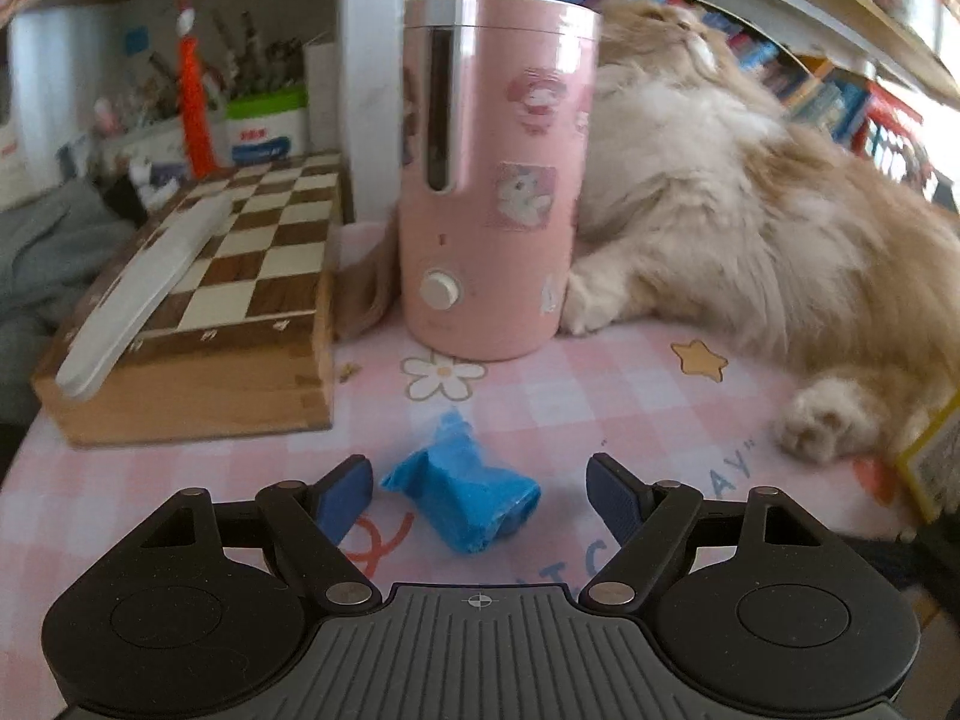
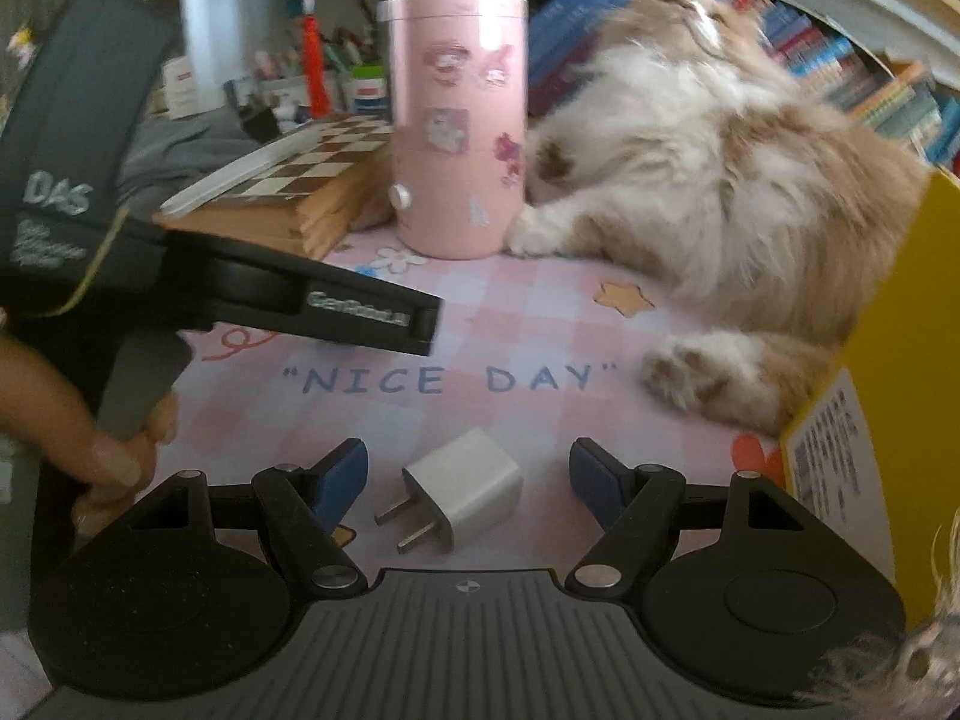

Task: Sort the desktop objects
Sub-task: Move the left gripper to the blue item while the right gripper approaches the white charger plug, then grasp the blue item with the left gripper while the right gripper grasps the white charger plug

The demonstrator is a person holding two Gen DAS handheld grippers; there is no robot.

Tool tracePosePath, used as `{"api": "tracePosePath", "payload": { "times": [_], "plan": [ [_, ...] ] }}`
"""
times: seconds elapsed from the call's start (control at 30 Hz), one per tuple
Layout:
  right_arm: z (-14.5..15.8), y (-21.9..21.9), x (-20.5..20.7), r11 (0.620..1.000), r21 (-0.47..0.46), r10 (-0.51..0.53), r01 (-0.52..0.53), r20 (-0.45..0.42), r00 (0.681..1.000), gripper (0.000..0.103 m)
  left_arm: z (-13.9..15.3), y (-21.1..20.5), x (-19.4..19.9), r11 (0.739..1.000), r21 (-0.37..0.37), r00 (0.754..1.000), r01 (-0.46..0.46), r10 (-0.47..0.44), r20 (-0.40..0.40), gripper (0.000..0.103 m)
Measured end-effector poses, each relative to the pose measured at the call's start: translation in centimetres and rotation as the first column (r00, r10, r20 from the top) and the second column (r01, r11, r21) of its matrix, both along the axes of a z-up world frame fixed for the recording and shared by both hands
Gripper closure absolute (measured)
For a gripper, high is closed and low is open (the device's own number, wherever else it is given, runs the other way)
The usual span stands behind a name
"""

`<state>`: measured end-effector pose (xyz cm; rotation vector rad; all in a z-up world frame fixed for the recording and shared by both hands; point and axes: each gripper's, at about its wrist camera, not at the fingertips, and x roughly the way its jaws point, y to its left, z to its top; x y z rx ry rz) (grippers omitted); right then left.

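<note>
Crumpled blue wrapper (image 1: 462,489) and white plug adapter (image 2: 465,489) lie on a pink checked desk (image 1: 600,396), each framed between the spread fingers of a hand-held tool, as a person begins sorting desktop clutter beside a dozing long-haired cat (image 1: 750,210). Seen from the left wrist, the wrapper looks feather-light, soft and crushable; a pinch across its bunched middle should hold it, though the loose film may slip or spring back. Seen from the right wrist, the adapter looks small, rigid and smooth-sided, best taken across its flat white faces, clear of the two metal prongs pointing toward the camera. Left tool (image 1: 480,498) stands released, its blue pads well apart on either side of the wrapper and touching nothing. Right tool (image 2: 468,483) is likewise released, pads wide of the adapter, gripping nothing. A pink canister (image 1: 492,180) and a wooden chessboard box (image 1: 228,300) stand behind, near the cat's paws
</note>
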<state>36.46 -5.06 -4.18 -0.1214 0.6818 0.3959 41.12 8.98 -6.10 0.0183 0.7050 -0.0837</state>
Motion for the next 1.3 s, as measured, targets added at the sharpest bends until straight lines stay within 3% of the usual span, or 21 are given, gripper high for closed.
{"api": "tracePosePath", "payload": {
  "times": [0.07,0.4,0.47,0.53,0.63,0.8,0.97,1.3],
  "plan": [
    [-0.1,-0.2,0.0,1.0,0.002,0.02,-0.02,0.015,1.0,0.03,-0.3,-0.2,-0.3,0.999,0.04,0.999,0.027,-0.028,0.023,0.023],
    [-0.1,-0.3,0.3,0.998,0.005,0.055,-0.055,0.022,0.998,0.036,-0.2,0.1,-0.3,0.999,0.029,0.999,0.025,-0.026,0.026,0.023],
    [0.0,-0.2,0.0,0.998,0.005,0.066,-0.066,0.028,0.997,0.042,-0.2,0.1,-0.3,0.999,0.03,0.999,0.025,-0.026,0.027,0.03],
    [0.1,0.0,-0.2,0.997,0.006,0.079,-0.079,0.03,0.996,0.057,-0.1,0.0,-0.4,0.999,0.03,0.999,0.026,-0.027,0.028,0.046],
    [0.2,0.2,-0.3,0.997,0.005,0.08,-0.08,0.032,0.996,0.068,0.0,0.1,-0.3,0.999,0.025,0.999,0.021,-0.021,0.025,0.055],
    [0.3,0.3,-0.4,0.997,0.006,0.077,-0.077,0.03,0.997,0.068,0.4,0.8,-0.3,1.0,-0.001,1.0,0.006,-0.006,0.009,0.065],
    [0.5,0.0,-0.6,0.999,0.004,0.049,-0.049,0.019,0.999,0.068,1.6,1.9,-1.0,0.999,-0.037,0.999,-0.038,0.039,0.023,0.067],
    [2.5,-0.1,-2.9,1.0,0.008,0.03,-0.03,0.073,0.997,0.068,5.0,2.5,-5.0,0.999,-0.041,0.995,-0.025,0.028,0.093,0.068]
  ]
}}
